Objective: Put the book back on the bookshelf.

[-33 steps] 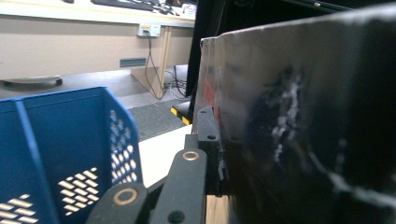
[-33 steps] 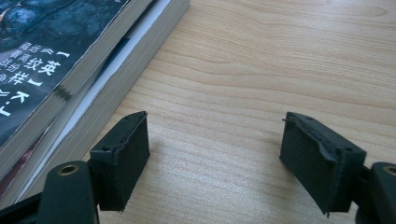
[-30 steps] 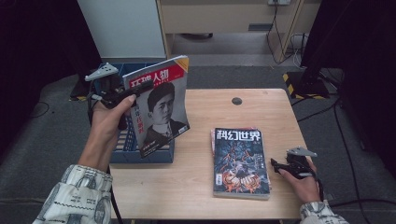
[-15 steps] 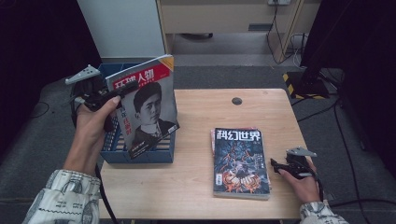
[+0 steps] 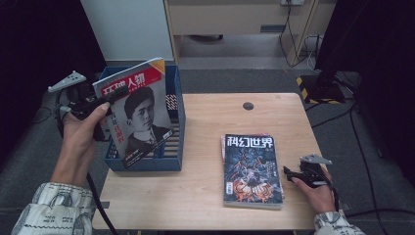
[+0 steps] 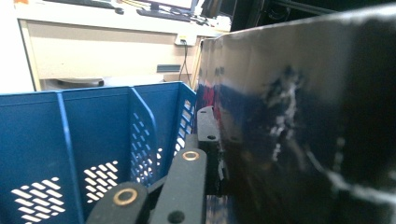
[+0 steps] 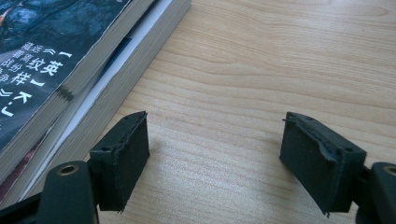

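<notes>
left gripper clamped on portrait magazine, tilted over blue file box front edge. right gripper gaping, empty, just beside magazine stack; bare tabletop between.

High view overhead, gripper views close, perhaps table-level

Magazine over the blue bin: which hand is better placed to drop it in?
Left. The left gripper is shut on the magazine above the blue bin; the right gripper rests open beside the stack.
</notes>
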The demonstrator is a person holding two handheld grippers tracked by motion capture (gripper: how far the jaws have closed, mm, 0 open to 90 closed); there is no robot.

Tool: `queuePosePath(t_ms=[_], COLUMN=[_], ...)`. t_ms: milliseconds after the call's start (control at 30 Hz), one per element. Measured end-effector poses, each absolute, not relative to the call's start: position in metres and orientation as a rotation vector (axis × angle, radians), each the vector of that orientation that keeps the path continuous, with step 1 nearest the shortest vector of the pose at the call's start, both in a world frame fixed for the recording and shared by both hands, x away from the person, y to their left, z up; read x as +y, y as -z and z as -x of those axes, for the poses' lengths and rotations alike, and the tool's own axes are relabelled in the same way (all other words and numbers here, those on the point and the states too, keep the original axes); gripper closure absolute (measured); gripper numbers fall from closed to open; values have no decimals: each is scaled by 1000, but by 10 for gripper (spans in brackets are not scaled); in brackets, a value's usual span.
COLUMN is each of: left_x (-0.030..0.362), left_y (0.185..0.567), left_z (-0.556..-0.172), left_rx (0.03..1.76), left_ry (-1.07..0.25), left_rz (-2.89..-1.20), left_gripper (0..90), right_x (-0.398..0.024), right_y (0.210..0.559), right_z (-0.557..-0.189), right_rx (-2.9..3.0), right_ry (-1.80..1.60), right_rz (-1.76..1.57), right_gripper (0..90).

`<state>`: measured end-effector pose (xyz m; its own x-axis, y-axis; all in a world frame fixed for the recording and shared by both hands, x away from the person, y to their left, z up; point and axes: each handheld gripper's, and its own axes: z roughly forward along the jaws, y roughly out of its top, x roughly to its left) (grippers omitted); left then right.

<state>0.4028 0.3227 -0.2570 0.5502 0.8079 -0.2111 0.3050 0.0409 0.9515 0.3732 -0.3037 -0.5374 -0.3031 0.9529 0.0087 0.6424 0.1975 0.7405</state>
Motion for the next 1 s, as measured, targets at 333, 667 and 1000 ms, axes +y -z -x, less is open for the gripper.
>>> queuePosePath(t_ms=[333,667,1000], left_x=[343,359,377], left_y=[259,260,260], left_z=[-399,-396,-390], left_rx=[1023,1051,1083], left_ry=[-523,-534,-563], left_rz=[-1514,-1485,-1458], left_gripper=[859,860,859], right_x=[-304,-303,-303], right_y=[537,537,537], right_z=[-373,-373,-373], right_rx=[2021,2023,2031], right_ry=[-903,-905,-904], right_rz=[-1484,-1481,-1472], right_gripper=[237,238,237])
